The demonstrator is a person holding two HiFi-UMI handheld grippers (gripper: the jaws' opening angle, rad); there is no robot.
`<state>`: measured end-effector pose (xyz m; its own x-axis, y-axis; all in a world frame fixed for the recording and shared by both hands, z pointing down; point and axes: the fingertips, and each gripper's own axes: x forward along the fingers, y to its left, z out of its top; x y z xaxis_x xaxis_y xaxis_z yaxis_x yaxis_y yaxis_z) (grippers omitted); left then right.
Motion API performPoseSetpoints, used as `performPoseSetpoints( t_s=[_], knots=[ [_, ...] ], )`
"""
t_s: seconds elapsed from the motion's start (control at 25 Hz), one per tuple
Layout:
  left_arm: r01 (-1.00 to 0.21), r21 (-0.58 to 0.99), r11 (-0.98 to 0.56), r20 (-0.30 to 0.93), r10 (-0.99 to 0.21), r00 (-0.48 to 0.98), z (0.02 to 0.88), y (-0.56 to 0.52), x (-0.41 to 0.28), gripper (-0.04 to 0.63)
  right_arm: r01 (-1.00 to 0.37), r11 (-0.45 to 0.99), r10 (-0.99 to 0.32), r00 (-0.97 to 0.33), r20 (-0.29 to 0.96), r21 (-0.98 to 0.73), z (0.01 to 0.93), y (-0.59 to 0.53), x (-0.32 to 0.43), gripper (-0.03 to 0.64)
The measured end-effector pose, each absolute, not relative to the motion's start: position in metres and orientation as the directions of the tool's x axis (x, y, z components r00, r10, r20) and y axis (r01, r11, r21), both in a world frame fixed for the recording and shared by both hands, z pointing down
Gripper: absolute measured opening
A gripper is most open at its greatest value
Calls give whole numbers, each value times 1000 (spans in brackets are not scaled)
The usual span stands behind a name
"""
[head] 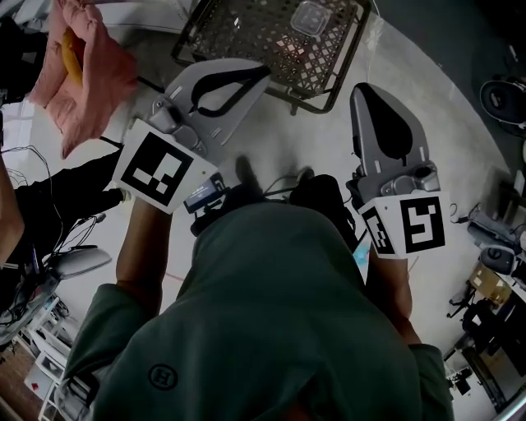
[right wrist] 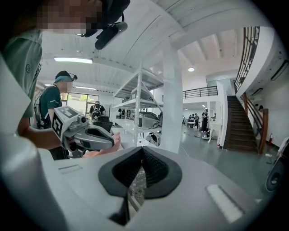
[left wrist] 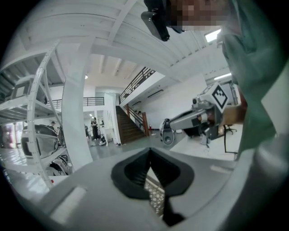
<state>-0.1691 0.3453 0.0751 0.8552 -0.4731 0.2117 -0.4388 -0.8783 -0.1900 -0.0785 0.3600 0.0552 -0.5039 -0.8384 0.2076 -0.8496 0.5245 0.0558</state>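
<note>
Plainly, both claws are clenched and hold nothing. The left gripper (head: 265,71), centre-left of the head view, has its jaws met at the tips, with only a loop-shaped gap behind them. The left gripper view confirms tip contact, and basket mesh shows through the slot below. The right gripper (head: 366,87), centre-right, is likewise closed tip to tip, and the right gripper view shows the same.

The pale floor (head: 448,115) lies open along the right of the frame and between the two grippers. The wire basket (head: 246,33) sits at top centre. The left gripper's tips overlap its near rim in the picture, and the right gripper's tips stand just beside its lower right corner. Whether either touches the basket cannot be told. A pink cloth (head: 90,78) occupies the upper left, well apart from the right gripper. Cables (head: 49,238) crowd the left edge and equipment (head: 485,271) the lower right. A clear container (head: 311,16) lies inside the basket near its top.

Each marker cube (head: 160,168) carries black-and-white squares. The hoodie (head: 263,329) bears a small round emblem that reads as an H.
</note>
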Motion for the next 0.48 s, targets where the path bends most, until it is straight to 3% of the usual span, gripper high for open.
performPoseSetpoints(
  t_s=[0.24,0.48],
  knots=[
    [-477,-206,-855,226,-516,827,77,341,-165,2,-814,581,-786,-565,251,-14,76,353,-70,6],
    [-541,-154,-827,231,-563,794,85,327,-137,2,-801,599,-783,-586,208,-5,62,320,-33,6]
  ],
)
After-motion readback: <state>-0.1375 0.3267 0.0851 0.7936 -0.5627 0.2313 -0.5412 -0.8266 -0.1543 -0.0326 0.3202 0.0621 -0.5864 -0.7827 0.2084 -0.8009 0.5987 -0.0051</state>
